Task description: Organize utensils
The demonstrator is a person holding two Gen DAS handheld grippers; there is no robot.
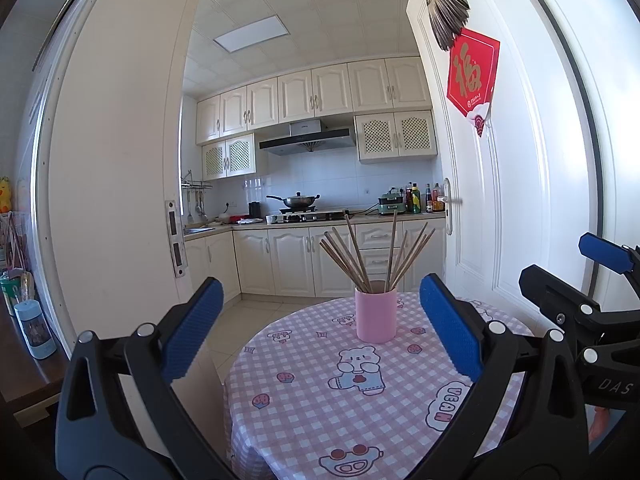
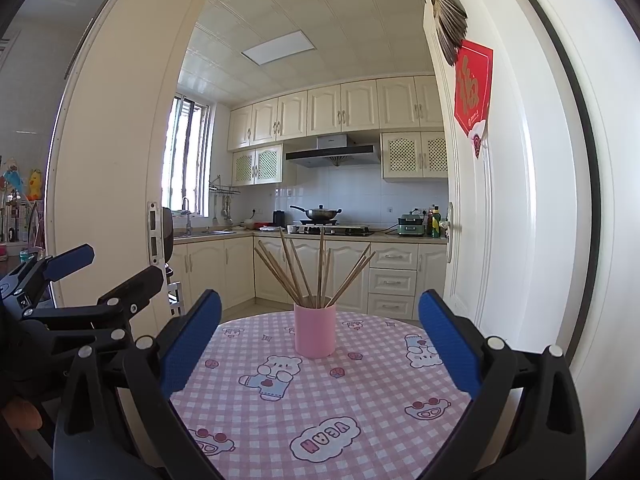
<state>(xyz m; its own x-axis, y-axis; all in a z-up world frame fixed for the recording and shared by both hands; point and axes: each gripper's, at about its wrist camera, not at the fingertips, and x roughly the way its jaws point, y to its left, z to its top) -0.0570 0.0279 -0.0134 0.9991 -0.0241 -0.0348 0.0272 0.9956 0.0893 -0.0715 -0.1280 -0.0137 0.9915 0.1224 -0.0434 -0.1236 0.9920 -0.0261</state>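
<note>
A pink cup [image 1: 376,315] [image 2: 315,330] stands upright near the far side of a round table covered with a pink checked cloth [image 1: 320,408] [image 2: 340,408]. Several wooden chopsticks [image 1: 372,256] [image 2: 312,272] fan out of it. My left gripper [image 1: 320,328] hangs open in front of the cup, well short of it, with nothing between its blue pads. My right gripper [image 2: 320,340] is open too, level with the cup and empty. Each gripper shows at the edge of the other's view: the right one [image 1: 576,276], the left one [image 2: 100,268].
Behind the table a doorway opens onto a kitchen with cream cabinets [image 1: 304,260] and a wok on the stove [image 1: 298,201]. A white door [image 1: 480,184] with a red paper sign stands open at the right. A shelf with a light-blue bottle [image 1: 35,330] is at the left.
</note>
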